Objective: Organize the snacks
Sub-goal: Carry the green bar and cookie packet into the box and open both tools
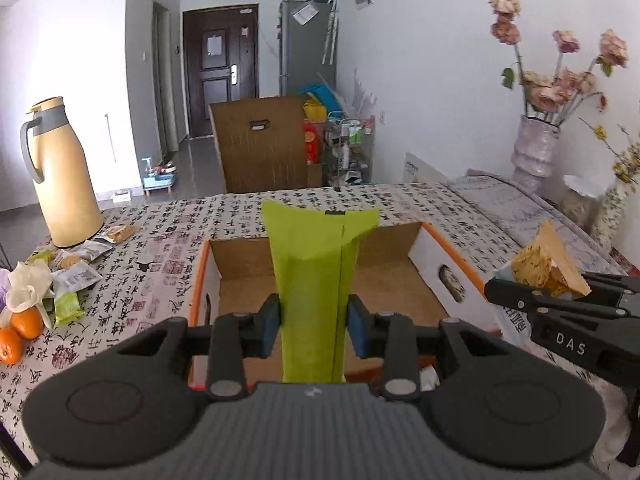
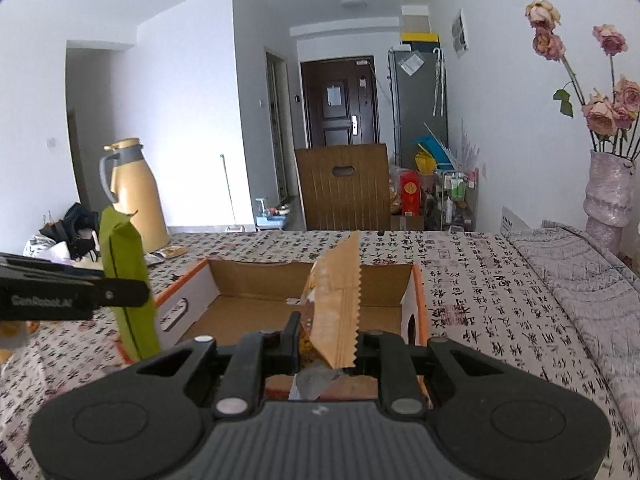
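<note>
- Snack packets [image 1: 76, 276]: a loose pile lies on the patterned cloth of the desk [image 1: 160, 240] at far left in the left wrist view, between the thermos and two oranges [image 1: 20, 332].
- Thermos [image 1: 60, 176]: cream body with grey handle, upright on the desk's left edge; one packet lies at its base.
- Left gripper [image 1: 315, 322]: its blue-padded fingers [image 1: 271, 326] are closed on a green packet [image 1: 316, 280], which stands upright between them. In the right wrist view the same packet [image 2: 128, 280] hangs at the left outer side of the box.
- Cardboard box [image 1: 404, 276]: open-topped, with orange rim, white outer walls and oval handle cut-outs; it sits on the desk directly ahead of both grippers. Its brown floor is bare where visible.
- Right gripper [image 2: 326, 344]: its fingers pinch an orange packet [image 2: 336, 312] with a serrated edge, held upright above the near wall of the box [image 2: 304, 288]. In the left wrist view this gripper [image 1: 560, 304] enters from the right, its packet [image 1: 548, 264] just beyond the box's right wall.
- Vase [image 1: 534, 148]: pale, holding dried pink roses [image 1: 560, 80], standing at far right beside a quilted grey cover [image 2: 580, 280].
</note>
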A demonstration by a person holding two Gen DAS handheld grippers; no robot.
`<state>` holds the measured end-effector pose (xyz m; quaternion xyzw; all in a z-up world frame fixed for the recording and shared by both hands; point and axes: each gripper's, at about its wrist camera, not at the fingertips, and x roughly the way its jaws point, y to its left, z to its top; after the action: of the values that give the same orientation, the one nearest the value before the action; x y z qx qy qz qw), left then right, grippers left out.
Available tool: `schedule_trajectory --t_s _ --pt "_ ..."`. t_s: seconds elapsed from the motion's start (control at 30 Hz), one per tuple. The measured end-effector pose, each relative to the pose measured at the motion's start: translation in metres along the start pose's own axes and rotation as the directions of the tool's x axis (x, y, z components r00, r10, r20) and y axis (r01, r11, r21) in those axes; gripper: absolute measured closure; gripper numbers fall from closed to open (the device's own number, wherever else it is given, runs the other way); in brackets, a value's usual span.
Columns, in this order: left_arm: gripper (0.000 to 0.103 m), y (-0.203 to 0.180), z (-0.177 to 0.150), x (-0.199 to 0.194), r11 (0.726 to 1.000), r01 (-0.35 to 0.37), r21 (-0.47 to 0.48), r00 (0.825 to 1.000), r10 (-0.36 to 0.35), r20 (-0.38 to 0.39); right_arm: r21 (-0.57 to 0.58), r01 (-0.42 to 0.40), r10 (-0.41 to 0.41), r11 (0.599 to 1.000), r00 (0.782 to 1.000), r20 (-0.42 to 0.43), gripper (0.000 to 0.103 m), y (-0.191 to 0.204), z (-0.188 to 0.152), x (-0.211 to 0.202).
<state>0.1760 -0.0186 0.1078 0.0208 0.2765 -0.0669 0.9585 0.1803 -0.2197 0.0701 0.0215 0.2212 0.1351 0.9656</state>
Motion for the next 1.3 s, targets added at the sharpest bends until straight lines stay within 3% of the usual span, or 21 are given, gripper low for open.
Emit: schedule_trajectory --t_s 0.27,0.57,0.63,0.7,0.9,0.97,1.03,1.1,1.13,1.2,1.3 --pt "0.068 0.011 0.019 0.046 0.999 -0.033 -0.031 0.997 0.031 -0.071 -0.034 0.011 -0.014 0.999 0.995 -0.098 0.085 -0.002 0.016 0.052" --pt "0.067 0.017 0.019 0.096 0.997 -0.067 -0.04 0.986 0.059 -0.158 -0.059 0.029 -0.042 0.998 0.972 -0.232 0.085 -0.002 0.011 0.106" --pt "0.068 0.018 0.016 0.106 0.996 -0.078 -0.035 0.982 0.071 -0.176 -0.062 0.033 -0.048 0.998 0.966 -0.253 0.085 -0.004 0.009 0.114" --pt "0.077 0.02 0.013 0.118 0.996 -0.083 -0.034 0.976 0.075 -0.206 -0.064 0.035 -0.051 0.997 0.961 -0.273 0.085 -0.005 0.005 0.122" --pt "0.077 0.024 0.003 0.137 0.995 -0.092 -0.031 0.962 0.081 -0.26 -0.059 0.043 -0.06 0.997 0.95 -0.306 0.081 -0.009 0.0 0.134" --pt "0.073 0.025 0.001 0.136 0.995 -0.093 -0.026 0.964 0.083 -0.254 -0.06 0.046 -0.062 0.997 0.951 -0.302 0.08 -0.01 -0.001 0.133" --pt "0.062 0.024 0.001 0.134 0.995 -0.094 -0.025 0.965 0.085 -0.246 -0.059 0.039 -0.055 0.997 0.954 -0.295 0.067 -0.01 0.0 0.131" --pt "0.048 0.024 0.0 0.129 0.995 -0.1 -0.02 0.97 0.092 -0.226 -0.063 0.044 -0.06 0.997 0.959 -0.277 0.04 -0.01 0.001 0.127" --pt "0.038 0.023 0.0 0.127 0.995 -0.103 -0.018 0.971 0.096 -0.217 -0.063 0.045 -0.06 0.997 0.962 -0.268 0.034 -0.01 0.002 0.124" --pt "0.021 0.022 0.0 0.121 0.994 -0.11 -0.016 0.975 0.104 -0.197 -0.061 0.046 -0.06 0.997 0.966 -0.251 0.014 -0.01 0.002 0.118" --pt "0.004 0.021 -0.001 0.108 0.993 -0.114 -0.017 0.982 0.11 -0.155 -0.055 0.047 -0.058 0.997 0.972 -0.23 0.0 -0.009 0.003 0.107"
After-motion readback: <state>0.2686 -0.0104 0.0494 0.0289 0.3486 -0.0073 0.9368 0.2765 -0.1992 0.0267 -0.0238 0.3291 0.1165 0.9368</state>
